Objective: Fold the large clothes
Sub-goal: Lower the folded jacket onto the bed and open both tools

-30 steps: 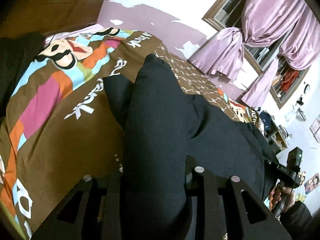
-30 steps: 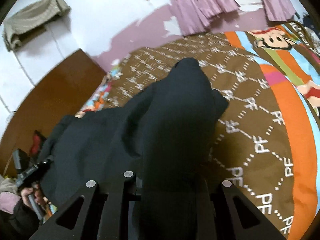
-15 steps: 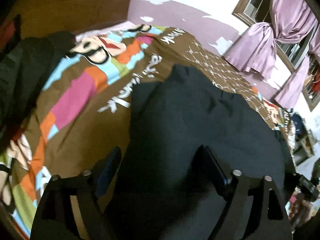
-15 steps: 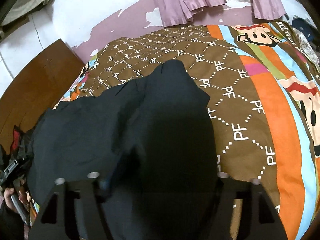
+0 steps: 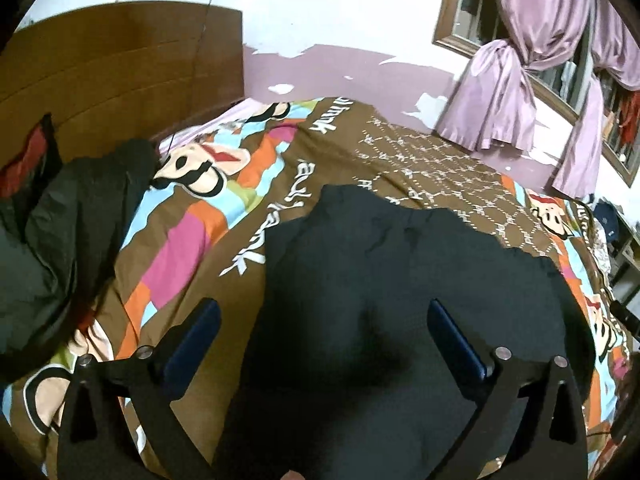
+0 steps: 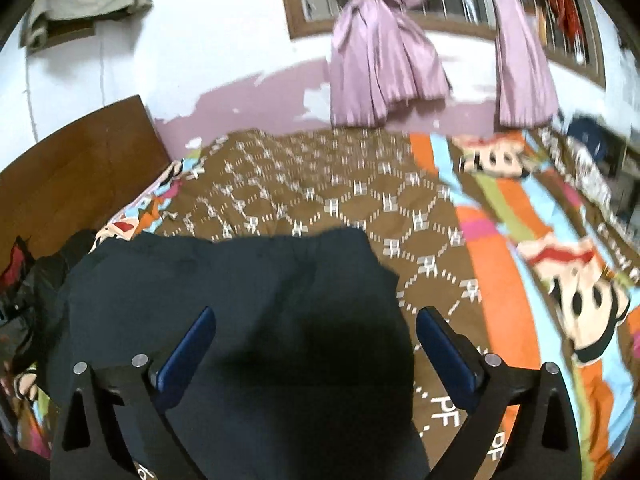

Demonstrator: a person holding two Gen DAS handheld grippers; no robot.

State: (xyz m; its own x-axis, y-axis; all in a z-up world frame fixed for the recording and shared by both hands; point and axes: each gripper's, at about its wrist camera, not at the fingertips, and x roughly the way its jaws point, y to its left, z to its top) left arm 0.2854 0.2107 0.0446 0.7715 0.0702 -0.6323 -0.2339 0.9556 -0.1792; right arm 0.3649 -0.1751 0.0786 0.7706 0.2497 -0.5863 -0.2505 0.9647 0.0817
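A large dark navy garment (image 5: 400,280) lies spread flat on the bed's brown cartoon-print cover (image 5: 224,224); it also shows in the right wrist view (image 6: 240,300). My left gripper (image 5: 324,308) is open, its blue-padded jaws wide apart above the garment's near left part. My right gripper (image 6: 316,316) is open too, its jaws wide apart over the garment's near right part. Neither holds cloth.
A pile of black clothes (image 5: 68,216) lies at the bed's left by the wooden headboard (image 5: 120,68). Purple curtains (image 6: 384,68) hang at the window behind the bed. Cluttered shelves (image 5: 616,232) stand at the far right.
Both grippers were shut on the garment and held it up. They lowered it onto the bed, opened and let go; it now lies flat.
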